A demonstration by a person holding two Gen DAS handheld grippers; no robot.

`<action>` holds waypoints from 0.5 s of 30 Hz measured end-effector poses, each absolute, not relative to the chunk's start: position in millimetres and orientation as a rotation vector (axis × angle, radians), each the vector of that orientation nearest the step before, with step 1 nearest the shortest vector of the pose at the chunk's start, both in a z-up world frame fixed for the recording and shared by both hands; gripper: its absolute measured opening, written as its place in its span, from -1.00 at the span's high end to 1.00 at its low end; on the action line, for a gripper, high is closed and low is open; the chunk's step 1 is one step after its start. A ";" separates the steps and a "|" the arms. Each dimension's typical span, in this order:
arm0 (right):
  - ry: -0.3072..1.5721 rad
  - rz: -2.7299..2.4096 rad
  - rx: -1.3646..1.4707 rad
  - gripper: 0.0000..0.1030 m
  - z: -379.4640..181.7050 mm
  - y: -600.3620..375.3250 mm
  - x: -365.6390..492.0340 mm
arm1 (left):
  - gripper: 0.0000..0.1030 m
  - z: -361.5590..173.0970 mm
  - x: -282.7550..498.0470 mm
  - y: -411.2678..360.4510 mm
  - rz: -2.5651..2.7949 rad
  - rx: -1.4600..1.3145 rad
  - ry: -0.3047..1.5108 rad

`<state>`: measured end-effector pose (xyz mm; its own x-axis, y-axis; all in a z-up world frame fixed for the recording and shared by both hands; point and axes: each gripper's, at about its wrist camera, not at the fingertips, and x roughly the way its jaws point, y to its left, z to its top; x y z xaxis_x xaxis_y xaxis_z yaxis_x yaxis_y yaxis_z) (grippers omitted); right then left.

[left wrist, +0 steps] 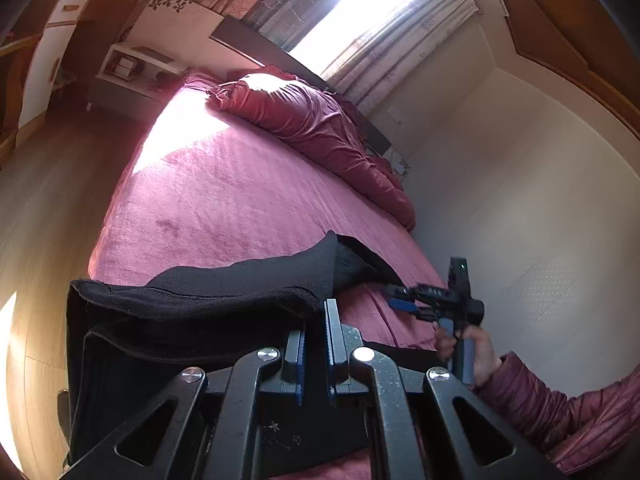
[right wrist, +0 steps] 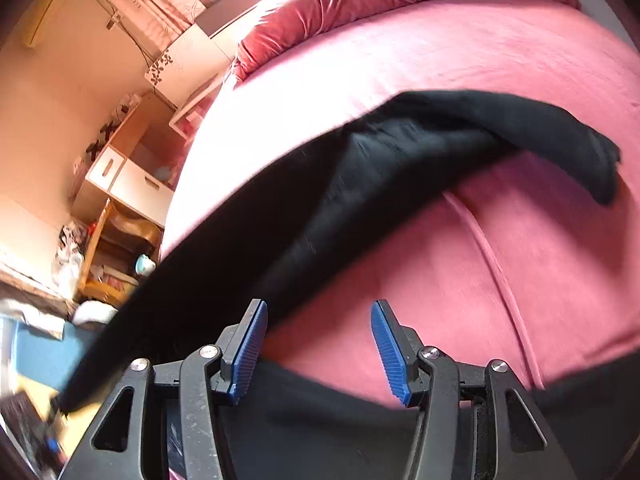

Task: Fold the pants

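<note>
The left gripper (left wrist: 315, 322) is squeezing its two fingers almost together, and it is pinching an edge of the black pants (left wrist: 208, 296). The cloth is draping off to the left of those fingers and hanging down in a thick fold, lifted up off the pink bed (left wrist: 240, 200). Off to the right of the left gripper, a hand (left wrist: 466, 350) in a puffy sleeve (left wrist: 560, 404) is holding the right gripper (left wrist: 394, 298). In the right gripper's own view, the right gripper (right wrist: 318, 344) is standing about half open, and nothing is sitting between its blue pads (right wrist: 250, 350); only the bed is showing in the gap. The pants (right wrist: 400, 152) are stretching away from its left finger, up and across the bed to a far tip on the right. Farther off, a pile of red bedding (left wrist: 312, 124) is lying near the curtains (left wrist: 384, 36). This looks like the step of lifting one end to fold it over. Next, the right gripper probably needs to close on the cloth beside it, so both ends are being carried together and laid down flat.
</note>
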<state>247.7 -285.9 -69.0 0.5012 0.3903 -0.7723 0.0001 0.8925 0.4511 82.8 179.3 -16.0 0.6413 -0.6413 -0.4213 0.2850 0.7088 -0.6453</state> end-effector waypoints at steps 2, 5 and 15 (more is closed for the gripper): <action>1.031 0.238 0.454 -0.06 -66.4 -276.5 279.0 | 0.86 -16.2 73.8 175.8 -0.571 -0.549 0.691; 1.049 0.218 0.500 -0.07 -63.5 -262.5 319.7 | 0.86 -19.0 64.9 174.4 -0.586 -0.551 0.704; 1.172 0.119 0.561 0.45 -98.8 -242.0 399.5 | 0.86 -22.0 58.3 168.9 -0.630 -0.497 0.752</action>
<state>399.5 -242.0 -98.8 0.3989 0.3725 -0.8379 0.1969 0.8576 0.4751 58.3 168.9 -22.0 0.5657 -0.6791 -0.4677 0.3415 0.7092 -0.6168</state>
